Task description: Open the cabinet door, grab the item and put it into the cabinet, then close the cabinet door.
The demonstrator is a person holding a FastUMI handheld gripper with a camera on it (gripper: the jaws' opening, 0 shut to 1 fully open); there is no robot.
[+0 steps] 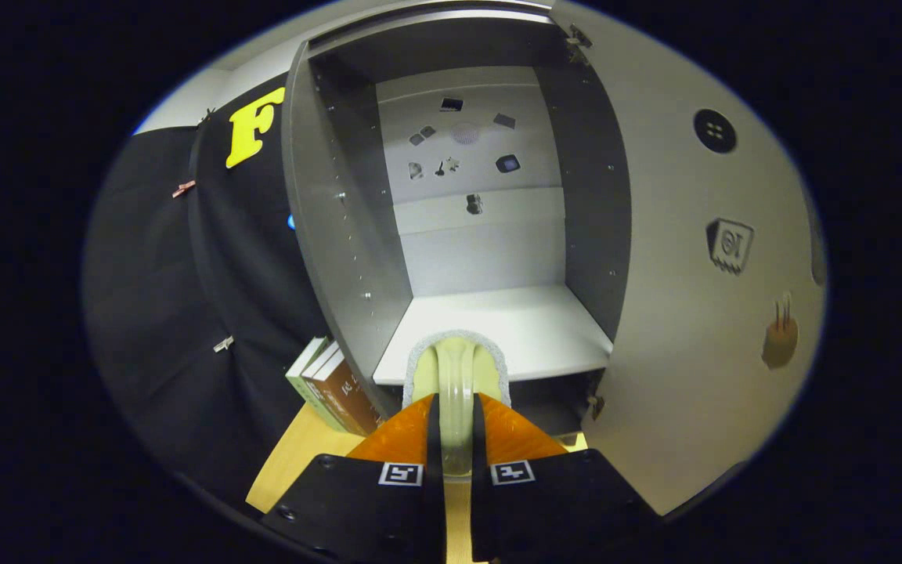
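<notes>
Clamped between our two fingers, the claw (451,439) holds a pale cream item (455,372) by a raised central rib or handle; the orange fingers (400,435) stand narrow, pressing on either side of that rib. What the item is exactly we cannot tell; it has a rounded front end with a grey, foamy-looking rim. Gripping it by the middle rib seems sensible, since that keeps it balanced and pointing straight ahead along the fingers.

We have the item's far end just over the near edge of the cabinet's white shelf (498,333), so it is at the threshold of the cabinet (341,235), not yet resting inside. The cabinet door (701,313) stands swung wide to the right, well out of our path, which is why we can come in straight on. Small dark markers dot the back panel (470,157) far inside.

To the left, near the cabinet's outer wall, a few books (330,388) lean on a light wooden table (302,462); they are clear of our route.

We judge the opening step done and the placing step under way. Next we would need to carry the item farther over the shelf, set it down and let go, then reach right for the door.
</notes>
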